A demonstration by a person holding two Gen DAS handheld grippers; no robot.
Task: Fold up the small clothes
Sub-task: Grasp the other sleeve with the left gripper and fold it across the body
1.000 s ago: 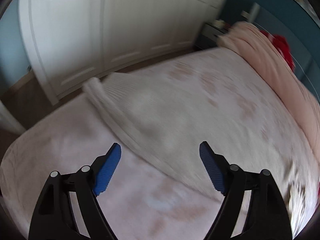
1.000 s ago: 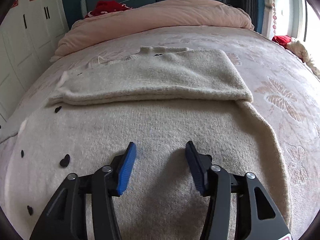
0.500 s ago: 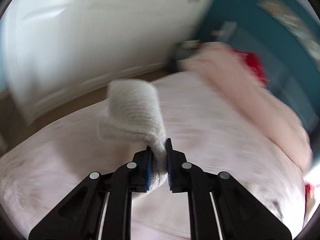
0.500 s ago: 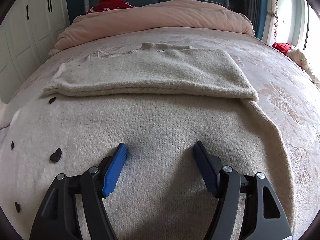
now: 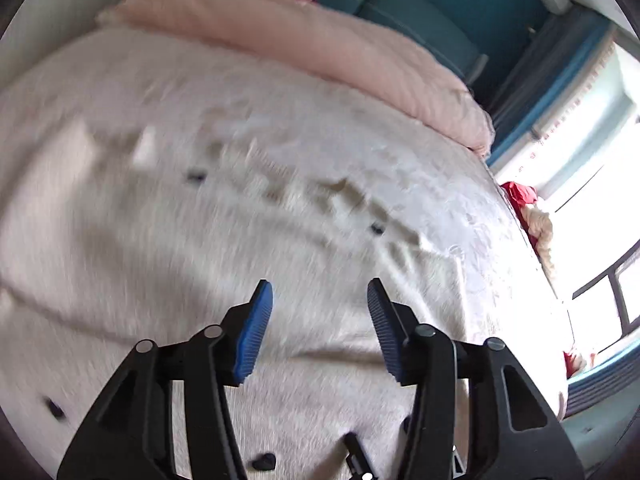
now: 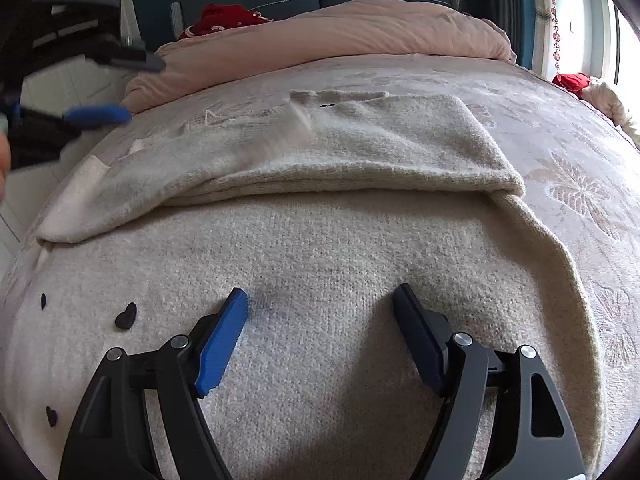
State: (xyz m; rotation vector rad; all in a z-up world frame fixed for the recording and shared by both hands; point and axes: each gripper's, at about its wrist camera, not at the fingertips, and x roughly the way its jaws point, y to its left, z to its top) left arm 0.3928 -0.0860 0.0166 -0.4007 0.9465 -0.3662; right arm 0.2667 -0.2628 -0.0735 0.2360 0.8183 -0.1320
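Note:
A cream knit sweater point(image 6: 320, 248) with small dark hearts lies flat on the bed. Both sleeves are folded across its upper part point(image 6: 320, 152). My right gripper point(image 6: 320, 304) is open and empty, low over the sweater's body. My left gripper point(image 5: 320, 300) is open and empty above the sweater point(image 5: 200, 260), which is blurred in the left wrist view. The left gripper also shows in the right wrist view point(image 6: 120, 88) at the far left, above the bed's edge.
A pink duvet point(image 6: 340, 36) is bunched at the head of the bed, with a red item point(image 6: 224, 18) behind it. The floral bedspread point(image 6: 580, 192) lies bare to the right. A window point(image 5: 600, 160) and red clothes point(image 6: 572, 80) are on the right.
My left gripper carried the sleeve over the sweater, let it go and opened. It now faces the headboard. My right gripper opened a little wider in place.

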